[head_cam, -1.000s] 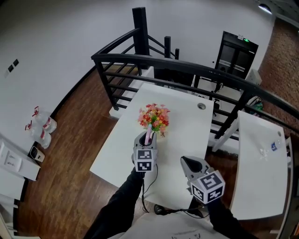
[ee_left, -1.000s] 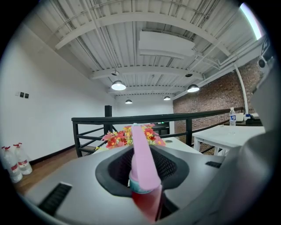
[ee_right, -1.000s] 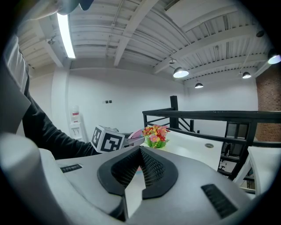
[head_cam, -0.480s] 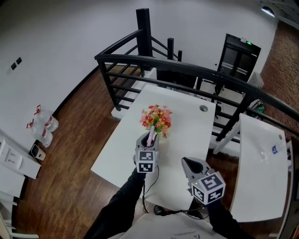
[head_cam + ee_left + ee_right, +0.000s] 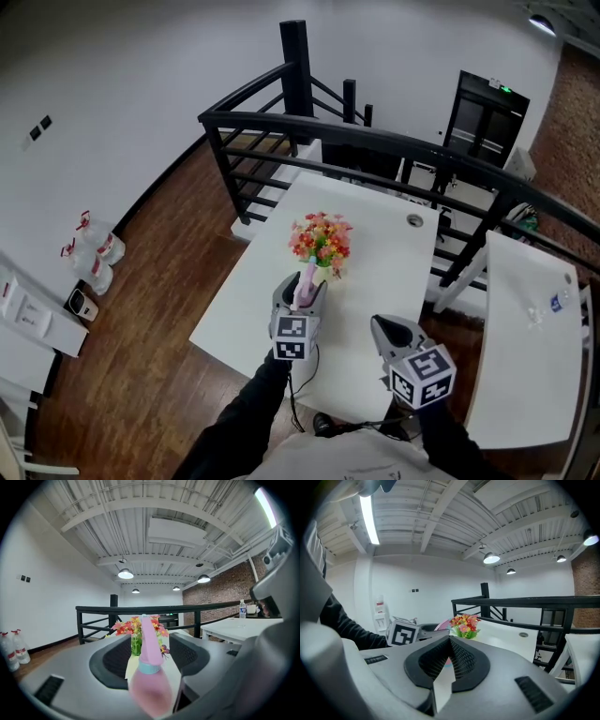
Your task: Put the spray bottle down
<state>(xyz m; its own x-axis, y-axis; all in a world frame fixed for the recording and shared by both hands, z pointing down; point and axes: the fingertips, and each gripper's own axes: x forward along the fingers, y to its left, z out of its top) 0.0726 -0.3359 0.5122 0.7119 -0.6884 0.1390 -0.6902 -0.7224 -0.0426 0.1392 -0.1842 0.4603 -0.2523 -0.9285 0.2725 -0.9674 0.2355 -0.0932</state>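
Observation:
A pink spray bottle (image 5: pixel 305 279) stands upright on the white table (image 5: pixel 375 253), just in front of a small vase of red and yellow flowers (image 5: pixel 321 240). My left gripper (image 5: pixel 301 289) is around the bottle, its jaws opening. In the left gripper view the bottle (image 5: pixel 149 667) rises between the two dark pads (image 5: pixel 111 658) with a gap on each side. My right gripper (image 5: pixel 379 324) hovers over the table's near right part, shut and empty; in its own view the gripper (image 5: pixel 450 639) shows its tips meeting.
A black railing (image 5: pixel 375 141) runs behind and to the right of the table. A second white table (image 5: pixel 525 337) with a water bottle (image 5: pixel 553 305) stands at the right. Several spray bottles (image 5: pixel 94 258) sit on the wooden floor at the left.
The left gripper's jaws have spread apart and no longer press the pink bottle, which stays upright on the table. The right gripper has barely moved.

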